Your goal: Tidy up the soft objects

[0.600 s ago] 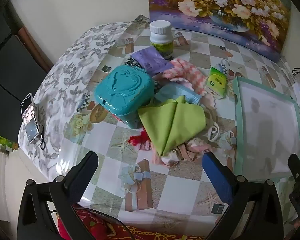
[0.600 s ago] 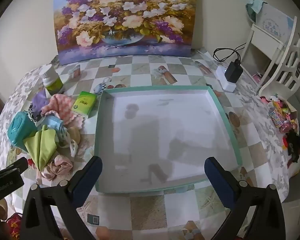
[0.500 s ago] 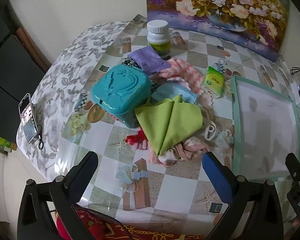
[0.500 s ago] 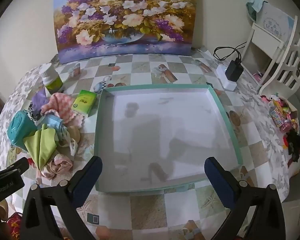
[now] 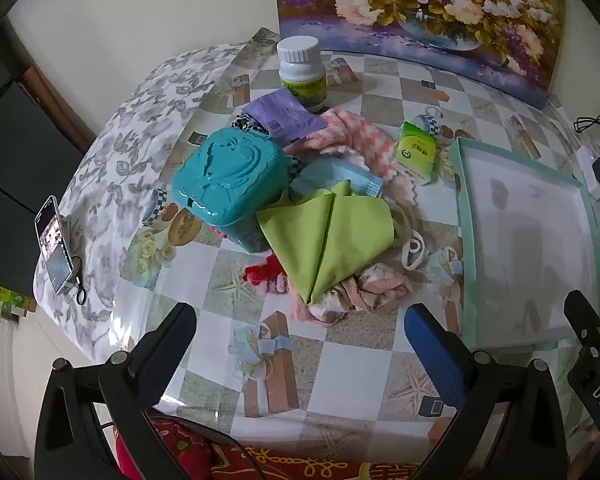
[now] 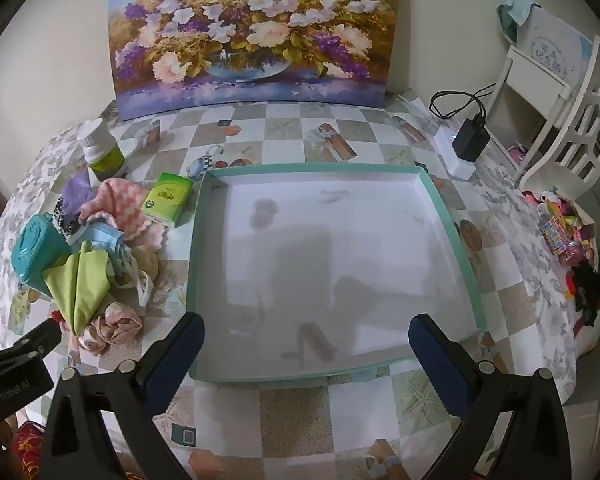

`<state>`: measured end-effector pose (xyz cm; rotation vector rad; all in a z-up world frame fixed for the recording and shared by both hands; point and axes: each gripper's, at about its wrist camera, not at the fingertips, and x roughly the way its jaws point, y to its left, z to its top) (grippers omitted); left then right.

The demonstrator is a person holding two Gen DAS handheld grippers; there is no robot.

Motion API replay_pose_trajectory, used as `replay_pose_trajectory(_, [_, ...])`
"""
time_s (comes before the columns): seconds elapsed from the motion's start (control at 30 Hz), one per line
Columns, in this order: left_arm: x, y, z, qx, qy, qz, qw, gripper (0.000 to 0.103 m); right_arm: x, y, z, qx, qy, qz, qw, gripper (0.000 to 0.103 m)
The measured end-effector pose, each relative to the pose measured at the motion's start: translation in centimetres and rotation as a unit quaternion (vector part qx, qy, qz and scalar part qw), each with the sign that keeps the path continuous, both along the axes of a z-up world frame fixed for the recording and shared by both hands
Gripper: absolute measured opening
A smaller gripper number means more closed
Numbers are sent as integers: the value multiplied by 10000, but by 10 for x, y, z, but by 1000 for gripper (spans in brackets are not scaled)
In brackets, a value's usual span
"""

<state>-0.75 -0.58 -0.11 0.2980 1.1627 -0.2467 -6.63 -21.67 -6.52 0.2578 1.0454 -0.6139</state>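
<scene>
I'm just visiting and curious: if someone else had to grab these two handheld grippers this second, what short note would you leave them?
Left gripper: open, empty, above the pile.
Right gripper: open, empty, above the tray.
Pile beside the tray: green cloth, pink checked cloth, crumpled pink fabric, red fluffy piece, leaning on a teal box.
Done: nothing; the tray holds no items.
Left: probably move the soft pieces into the tray.

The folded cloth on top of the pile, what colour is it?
Lime green. The cloth shows best in the left wrist view.
</scene>
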Motion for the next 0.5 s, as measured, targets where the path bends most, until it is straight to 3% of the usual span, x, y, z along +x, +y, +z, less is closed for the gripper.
replay_pose_trajectory(0.5, [-1,-2,-2,34,24,-24,10000,103,0,-3,-5,41,76,-54,9999,103])
